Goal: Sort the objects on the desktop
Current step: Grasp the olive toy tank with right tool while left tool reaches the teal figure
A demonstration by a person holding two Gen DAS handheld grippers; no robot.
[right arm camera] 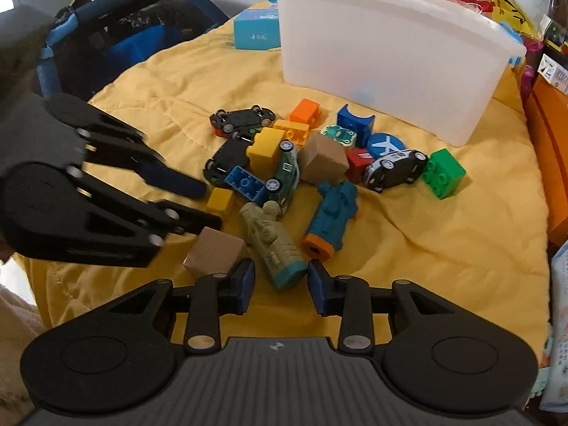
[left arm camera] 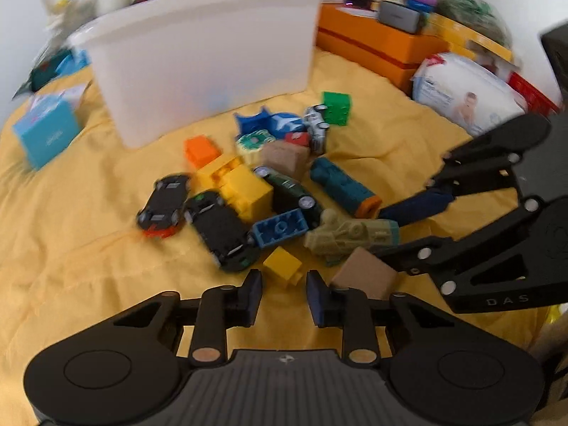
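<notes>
Right gripper [right arm camera: 280, 282] hovering with jaws wide, empty; olive toy train [right arm camera: 273, 248] lying straight ahead, near end between fingertips, long axis running away up-left. Left gripper [left arm camera: 284, 296] also wide, small yellow block [left arm camera: 283, 265] just ahead.

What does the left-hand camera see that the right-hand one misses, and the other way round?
Only the left wrist view shows the orange boxes and a white wipes pack beyond the toys.

Only the right wrist view shows a dark blue bag at the far left.

Both share the yellow cloth, the white bin, the toy pile with its green block, and each other's gripper: right gripper, left gripper, jaws apart.
</notes>
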